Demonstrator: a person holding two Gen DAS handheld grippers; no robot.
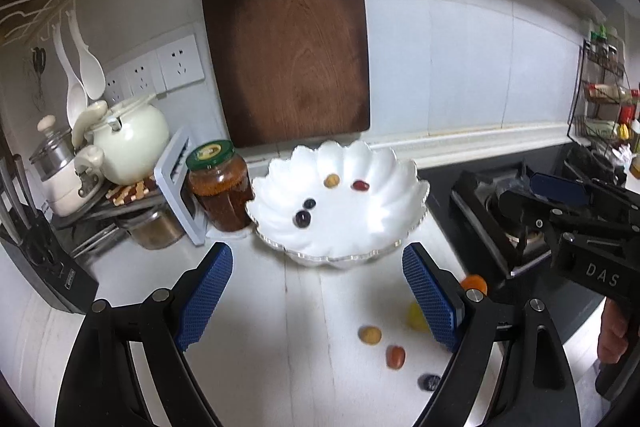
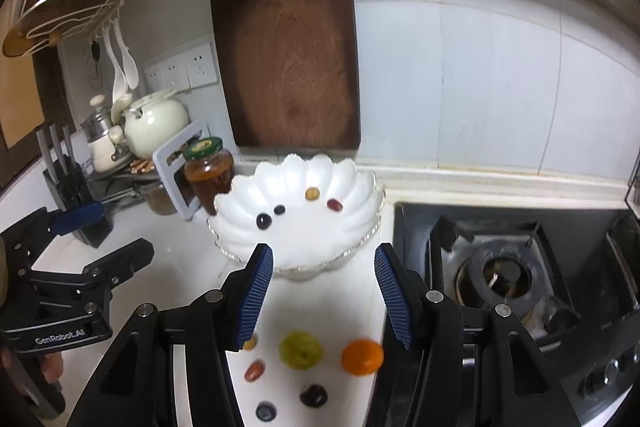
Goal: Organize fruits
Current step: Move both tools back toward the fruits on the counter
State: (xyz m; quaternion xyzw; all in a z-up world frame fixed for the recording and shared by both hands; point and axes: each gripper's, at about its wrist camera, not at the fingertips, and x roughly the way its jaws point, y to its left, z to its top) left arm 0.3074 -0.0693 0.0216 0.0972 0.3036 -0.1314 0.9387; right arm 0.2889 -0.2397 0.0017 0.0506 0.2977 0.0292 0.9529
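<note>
Both grippers hover over the white worktop (image 2: 192, 267), facing the back wall, with the scalloped white bowl (image 2: 240, 199) ahead of them near the worktop's back edge, between a green-lidded jar (image 2: 208, 175) and the gas hob (image 2: 500, 267).

The right gripper (image 2: 324, 291) has its jaws partly spread and empty. The loose fruit lies directly below and just behind its fingertips, toward the worktop's front edge, so the coming pick calls, in all likelihood, for a pull back and a descent rather than a reach forward. The green fruit (image 2: 301, 350) and the small orange (image 2: 362, 357) sit side by side between the two jaws; both are round, with no long axis to align to. The orange lies closest to the hob-side edge.

The left gripper (image 1: 316, 291) has its jaws spread wide and empty. From its view the same fruit lies off to its right-hand finger, partly hidden by it; the right gripper is therefore the nearer hand.

Count on the worktop, right wrist view: one green fruit, one orange, one tan fruit (image 2: 250, 342) half hidden by a finger, one reddish oval fruit (image 2: 254, 370), one dark purple fruit (image 2: 313, 395), one blue-black berry (image 2: 266, 411): six in all.

Count in the bowl: two dark fruits (image 2: 264, 221), one tan (image 2: 312, 193), one red (image 2: 335, 204): four.
</note>
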